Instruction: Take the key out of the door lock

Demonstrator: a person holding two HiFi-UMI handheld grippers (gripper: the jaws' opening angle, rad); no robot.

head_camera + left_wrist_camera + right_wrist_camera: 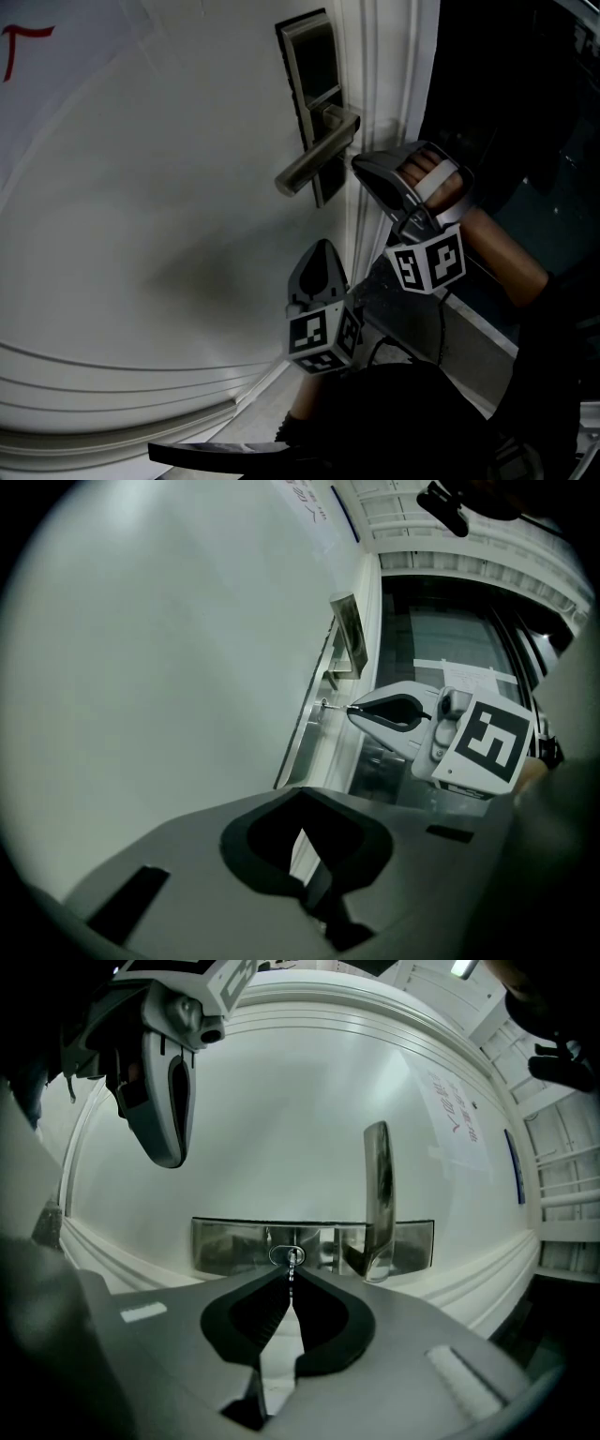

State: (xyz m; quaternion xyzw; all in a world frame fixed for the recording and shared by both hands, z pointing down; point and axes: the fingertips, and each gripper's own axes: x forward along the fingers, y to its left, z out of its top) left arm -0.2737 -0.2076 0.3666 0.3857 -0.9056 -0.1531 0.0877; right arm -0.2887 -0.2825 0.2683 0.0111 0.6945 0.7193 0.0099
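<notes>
The right tongs (290,1277) are pinched shut on the key (292,1262). Only the very tips hold it. The key is thin and small, and it sits in the keyhole (288,1256) of the shiny lock plate (225,1246), just beside the long metal handle (378,1194). From the side it looks like a little pin running from the tips to the lock. I cannot tell how deep it goes in.

The left tongs (323,246) are closed too, with nothing in them. They hang lower down, near the door (169,187) but away from the lock.

I think a few things could go wrong. The grip is tiny, so the key could slip out of the tips and drop to the floor. If the pull goes sideways and not straight back, the key could jam or bend. If the key is not turned to the right spot, it may not come out at all, and pulling hard would only make the tips slide off. The handle is close, so the tongs could bump it.

The door is white and smooth, with curved ridges lower down and a sheet of paper (459,1119) stuck on it. Past the door's edge the room is dark.
</notes>
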